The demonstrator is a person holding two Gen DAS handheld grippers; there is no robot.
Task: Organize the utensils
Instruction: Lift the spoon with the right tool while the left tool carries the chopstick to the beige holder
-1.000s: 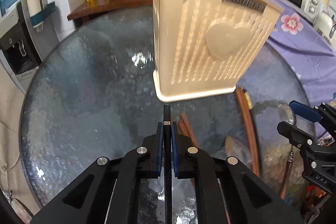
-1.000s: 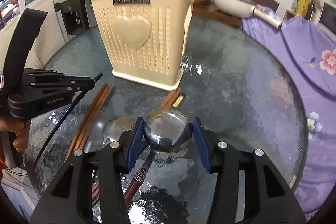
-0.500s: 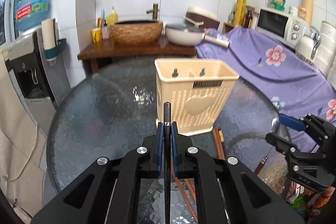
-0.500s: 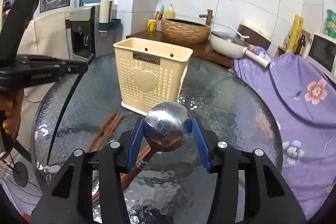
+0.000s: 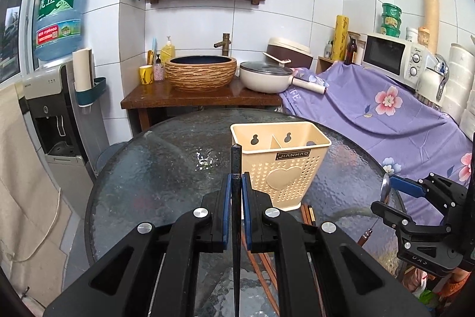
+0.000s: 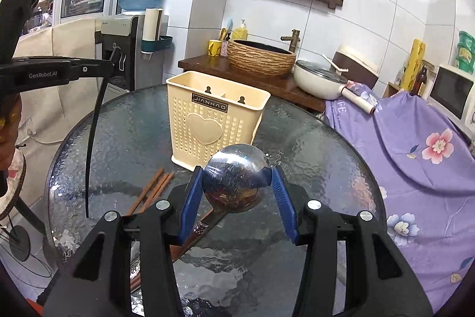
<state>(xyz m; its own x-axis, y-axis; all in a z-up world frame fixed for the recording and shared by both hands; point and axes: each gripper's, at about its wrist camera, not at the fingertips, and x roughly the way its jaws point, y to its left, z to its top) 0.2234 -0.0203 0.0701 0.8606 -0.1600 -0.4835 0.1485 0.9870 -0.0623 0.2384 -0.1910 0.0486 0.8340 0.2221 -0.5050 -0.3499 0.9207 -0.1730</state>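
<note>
In the left wrist view my left gripper (image 5: 236, 180) is shut on a thin black chopstick (image 5: 236, 159), which stands up between the blue pads. The same chopstick (image 6: 92, 138) hangs from the left gripper (image 6: 111, 68) in the right wrist view. My right gripper (image 6: 236, 173) is shut on the bowl of a steel spoon (image 6: 237, 183), and its handle slants down underneath. The right gripper (image 5: 392, 195) is also at the right edge of the left view. A cream two-compartment utensil holder (image 5: 282, 156) (image 6: 213, 115) stands ahead of both on the glass table (image 5: 166, 168). Brown chopsticks (image 6: 154, 189) lie in front of it.
Behind the round table (image 6: 311, 144) is a wooden stand with a woven basin (image 5: 200, 72) and a white pan (image 5: 264, 76). A purple flowered cloth (image 5: 371, 115) covers the right side under a microwave (image 5: 394, 61). A water dispenser (image 5: 50, 109) stands left.
Both grippers rose and tipped upward, so the holder now looks smaller and farther and the back wall shows. The black chopstick and the spoon stay gripped.
</note>
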